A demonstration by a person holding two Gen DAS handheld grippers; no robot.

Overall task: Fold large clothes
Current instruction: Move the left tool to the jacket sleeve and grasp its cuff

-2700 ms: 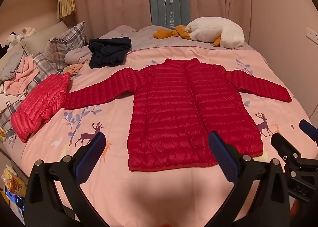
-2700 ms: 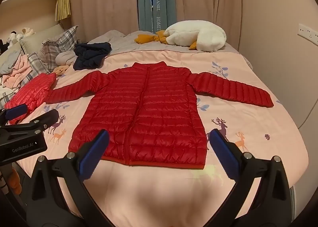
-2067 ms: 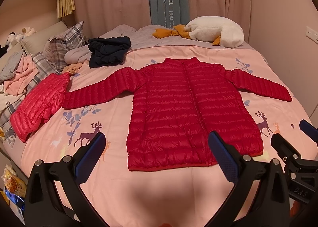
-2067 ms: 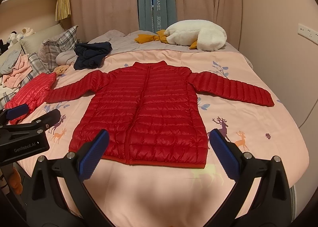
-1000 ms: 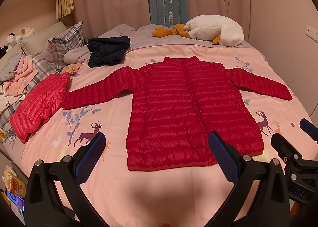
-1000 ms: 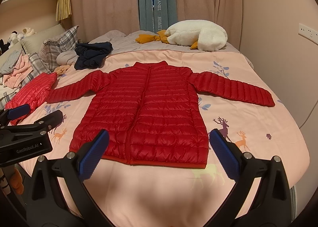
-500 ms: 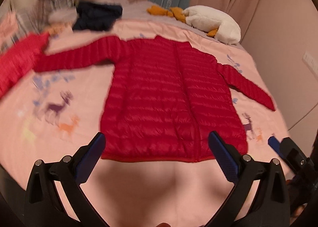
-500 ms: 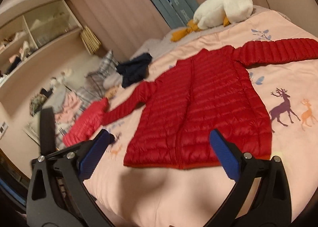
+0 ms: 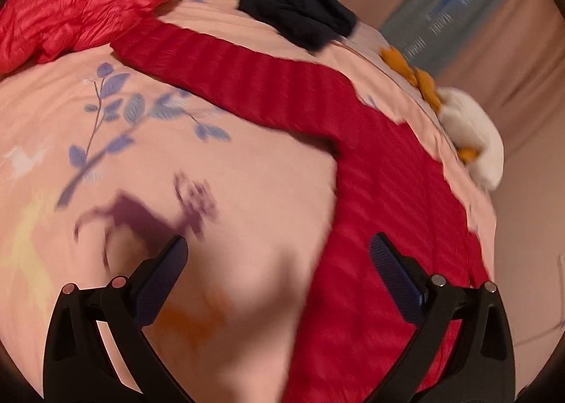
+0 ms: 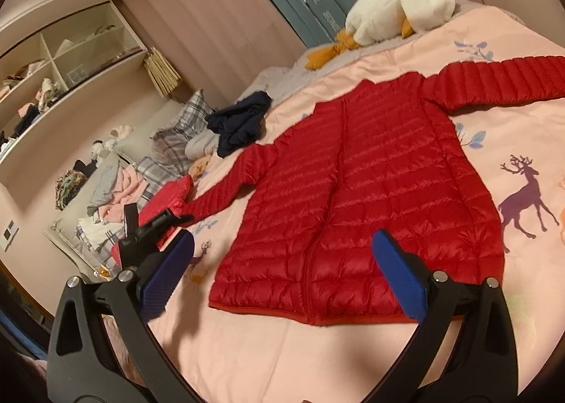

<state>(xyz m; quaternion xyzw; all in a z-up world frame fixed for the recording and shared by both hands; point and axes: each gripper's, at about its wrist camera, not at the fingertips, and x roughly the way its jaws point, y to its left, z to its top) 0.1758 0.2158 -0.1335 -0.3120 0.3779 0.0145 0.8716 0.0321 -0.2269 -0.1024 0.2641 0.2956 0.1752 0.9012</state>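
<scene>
Since a moment ago the left gripper (image 9: 279,268) has swung over the bedspread (image 9: 247,191) beside the jacket (image 10: 370,184), and both it and the right gripper (image 10: 282,261) gape wide, holding nothing

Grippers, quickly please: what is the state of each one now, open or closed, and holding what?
Left gripper: open, holding nothing, over the bedspread.
Right gripper: open, holding nothing, above the red down jacket.

Warm dim light, left-view motion blur
</scene>
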